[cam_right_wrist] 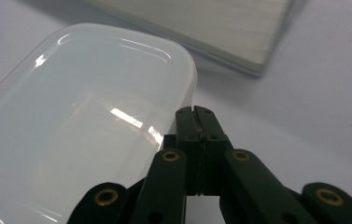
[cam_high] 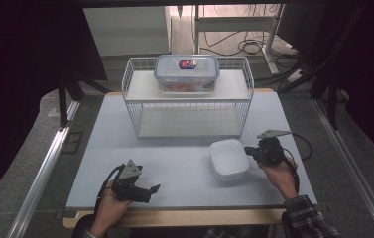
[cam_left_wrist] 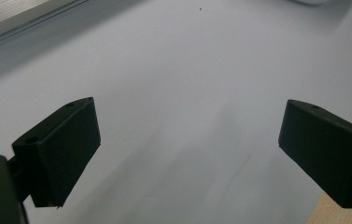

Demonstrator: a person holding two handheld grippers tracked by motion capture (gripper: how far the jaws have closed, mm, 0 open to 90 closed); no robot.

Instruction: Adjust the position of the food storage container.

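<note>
A white rectangular tub point(cam_high: 229, 158) without a lid sits on the pale table point(cam_high: 174, 163), right of centre. My right gripper point(cam_high: 248, 149) is shut, its tips right beside the tub's right rim. In the right gripper view the tub point(cam_right_wrist: 80, 126) lies to the left, and the jaws of my right gripper point(cam_right_wrist: 196, 112) are pressed flat together next to its corner with nothing seen between them. My left gripper point(cam_high: 154, 189) is held low near the table's front left, pointing right. Its jaws point(cam_left_wrist: 190, 140) stand wide open over bare table.
A white wire rack point(cam_high: 189, 101) stands at the back of the table. On its top shelf is a clear lidded box point(cam_high: 186, 73) with orange contents and a blue-and-red label. The rack's lower board point(cam_right_wrist: 211, 28) lies just beyond the tub. Dark frames and cables surround the table.
</note>
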